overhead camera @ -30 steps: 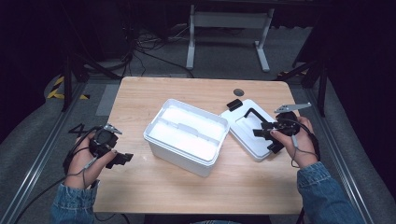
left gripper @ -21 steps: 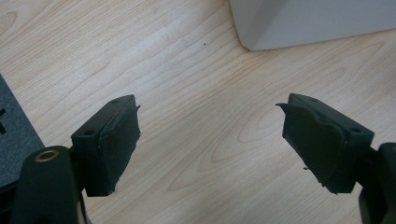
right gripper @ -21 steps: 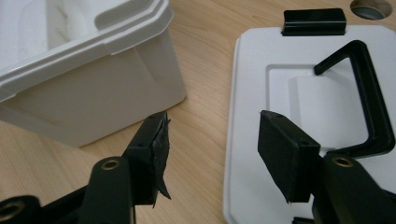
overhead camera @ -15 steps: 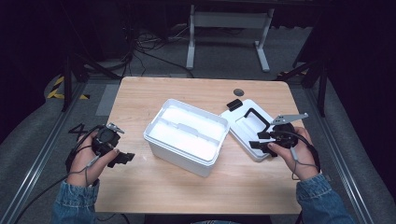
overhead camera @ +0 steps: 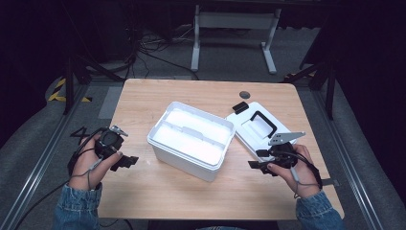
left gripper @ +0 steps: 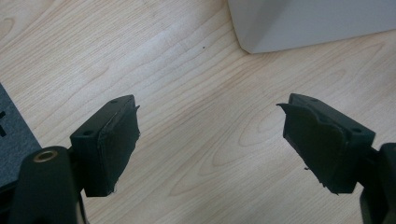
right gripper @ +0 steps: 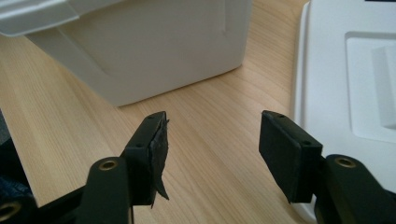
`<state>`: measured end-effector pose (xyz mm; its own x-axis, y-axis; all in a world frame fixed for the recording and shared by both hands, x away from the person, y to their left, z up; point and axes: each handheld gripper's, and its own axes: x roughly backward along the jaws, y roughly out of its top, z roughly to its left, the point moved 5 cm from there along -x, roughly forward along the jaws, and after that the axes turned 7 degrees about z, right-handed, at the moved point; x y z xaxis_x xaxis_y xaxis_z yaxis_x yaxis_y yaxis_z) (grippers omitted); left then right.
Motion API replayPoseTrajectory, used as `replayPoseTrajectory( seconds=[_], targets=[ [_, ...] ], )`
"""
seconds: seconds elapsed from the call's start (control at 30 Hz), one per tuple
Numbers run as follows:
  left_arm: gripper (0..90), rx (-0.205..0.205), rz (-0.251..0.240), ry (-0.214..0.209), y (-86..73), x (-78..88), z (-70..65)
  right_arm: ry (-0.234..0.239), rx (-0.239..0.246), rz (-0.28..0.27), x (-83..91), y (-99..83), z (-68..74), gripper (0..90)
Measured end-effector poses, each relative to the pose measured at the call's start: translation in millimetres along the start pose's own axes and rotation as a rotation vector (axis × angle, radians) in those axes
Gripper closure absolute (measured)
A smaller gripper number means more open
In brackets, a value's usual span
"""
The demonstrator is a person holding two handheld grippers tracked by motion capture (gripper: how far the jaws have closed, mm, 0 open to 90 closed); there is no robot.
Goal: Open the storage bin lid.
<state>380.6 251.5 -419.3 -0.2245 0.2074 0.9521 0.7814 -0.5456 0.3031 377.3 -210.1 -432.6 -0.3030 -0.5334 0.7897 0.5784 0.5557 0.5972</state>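
Observation:
An open white box (overhead camera: 191, 139) stands in the middle of the wooden table (overhead camera: 158, 191). Its white lid (overhead camera: 249, 128) with a black handle (overhead camera: 263, 122) lies flat just right of it. My left gripper (overhead camera: 124, 161) hovers left of the box, open, with bare wood between its jaws (left gripper: 210, 105) and a corner of the box (left gripper: 308, 23) ahead. My right gripper (overhead camera: 257, 159) is at the lid's near corner, open and empty (right gripper: 215, 116). The box's side (right gripper: 140, 51) is ahead on its left and the lid (right gripper: 345, 70) on its right.
A small black latch piece (overhead camera: 240, 107) sits at the lid's far corner, and a dark round hole (overhead camera: 244, 94) lies in the tabletop beyond it. A cable trails off the table's left edge from the left gripper. Dark floor surrounds the table.
My right gripper has drawn back from over the lid toward the table's front edge. The left gripper has barely shifted.

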Motion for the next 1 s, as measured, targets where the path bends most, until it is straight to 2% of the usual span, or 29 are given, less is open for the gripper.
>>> replayPoseTrajectory(
  seconds=[0.2,0.5,0.77,0.97,1.0],
  targets=[
    [19.1,-0.011,-0.002,0.002,1.8,-0.8,-0.3,-0.01,0.005,0.029,-15.1,-6.5,3.2,43.0],
    [19.1,-0.013,0.005,-0.004,5.8,-2.2,-0.7,0.005,0.018,0.064,-36.9,-15.6,10.3,43.0],
    [19.0,-0.018,0.006,-0.009,10.5,-4.6,1.4,-0.01,0.036,0.042,-52.9,-26.3,13.9,43.0],
    [19.4,0.012,-0.006,-0.008,12.6,-7.1,-0.1,-0.018,0.051,0.007,-60.7,-30.4,16.7,43.0],
    [19.6,0.018,-0.007,-0.01,13.3,-7.2,-0.1,-0.031,0.059,-0.003,-62.7,-32.0,17.0,43.0]
  ],
)
